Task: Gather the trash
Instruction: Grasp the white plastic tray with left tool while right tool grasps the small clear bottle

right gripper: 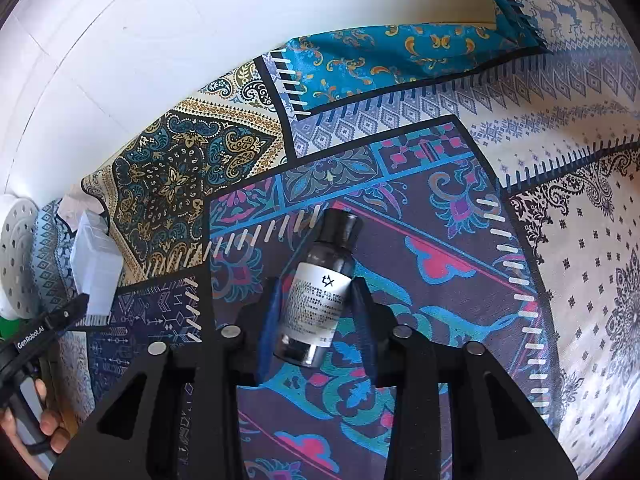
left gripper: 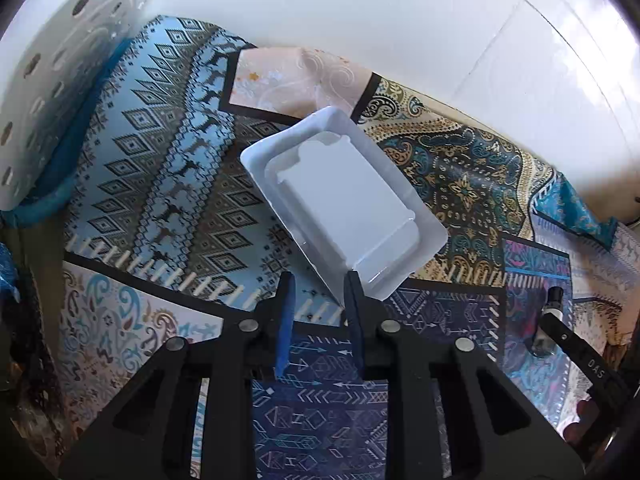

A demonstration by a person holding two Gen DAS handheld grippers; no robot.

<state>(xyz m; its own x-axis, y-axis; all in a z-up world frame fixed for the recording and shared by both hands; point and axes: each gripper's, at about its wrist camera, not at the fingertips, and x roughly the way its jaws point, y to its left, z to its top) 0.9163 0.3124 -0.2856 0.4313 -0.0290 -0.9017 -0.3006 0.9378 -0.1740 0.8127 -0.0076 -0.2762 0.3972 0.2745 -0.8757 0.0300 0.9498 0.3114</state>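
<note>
Currently: left gripper (left gripper: 318, 296) part open, fingers spread, gripping nothing; right-hand finger touching the near corner of the white plastic tray (left gripper: 344, 196), which sits just ahead on the patterned cloth (left gripper: 160, 168), tilted with far end toward the wall. Corner not between the fingers, so not held.

Right gripper (right gripper: 316, 316) set around the small dark bottle (right gripper: 320, 292), lying on its side on the cloth, cap pointing far. Fingers flank the label on both sides; whether pads are pressing or only beside it: cannot tell.

Risks, judged:
- Tray light and stiff; likely to skate or spin away if nudged by one finger instead of pinched on its rim.
- Bottle round and smooth; could roll or squirt out forward if closed on off-centre, nearer the base than the middle.
- Cloth loose, wrinkled at far edge; may bunch and drag under either tool.

Surroundings: white perforated basket (left gripper: 60, 92) at far left, presumably the bin. Tray lies between the bottle and the basket. Both tools close together; collision possible.
</note>
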